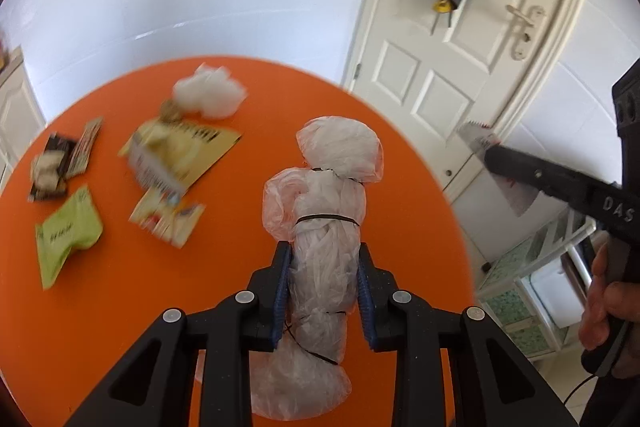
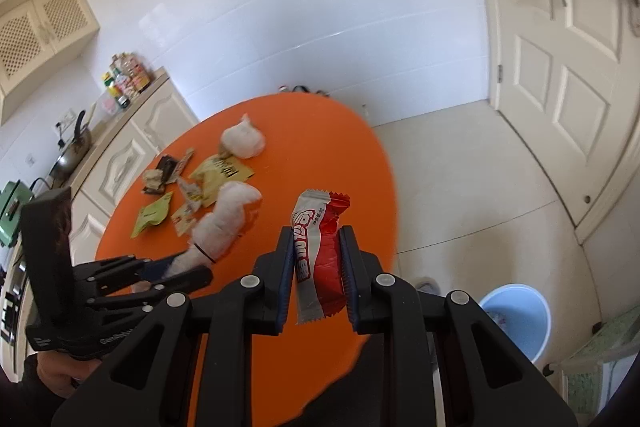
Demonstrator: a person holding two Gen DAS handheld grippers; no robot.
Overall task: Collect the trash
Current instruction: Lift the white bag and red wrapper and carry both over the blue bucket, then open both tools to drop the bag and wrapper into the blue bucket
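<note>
Left wrist view is showing the left gripper [image 1: 323, 279] clenching a bundle of clear plastic bags [image 1: 326, 215] bound with thin black bands, blue pads pressing its sides while it is sitting over the round orange table [image 1: 248, 307]. Further back on the table, wrappers are lying loose: a light green packet [image 1: 66, 235] with dark writing too blurred to read, a yellow packet [image 1: 188, 147] with bold black characters smeared by motion, a small torn wrapper [image 1: 168, 219] just in front of it, a dark brown wrapper [image 1: 56, 167] with pale crumpled scraps, and a white crumpled wad [image 1: 210, 93] at the far side. At the right edge the right gripper [image 1: 490, 157] is reaching in, its black body carrying raised letters reading "DAS", a hand [image 1: 604, 299] wrapping its handle.

Right wrist view is showing the right gripper [image 2: 316, 267] grasping a red and white snack wrapper [image 2: 320, 251] upright between its pads; large red and white characters are running down its white half, with a line of small print near the top that is too fine to read. The wrapper is hanging above the table's near edge. On the tiled floor to the right a light blue bin [image 2: 520, 319] is standing, well apart from the table. The left gripper's body, low on the left, is bearing pale lettering beginning "Gen", the rest unclear
</note>
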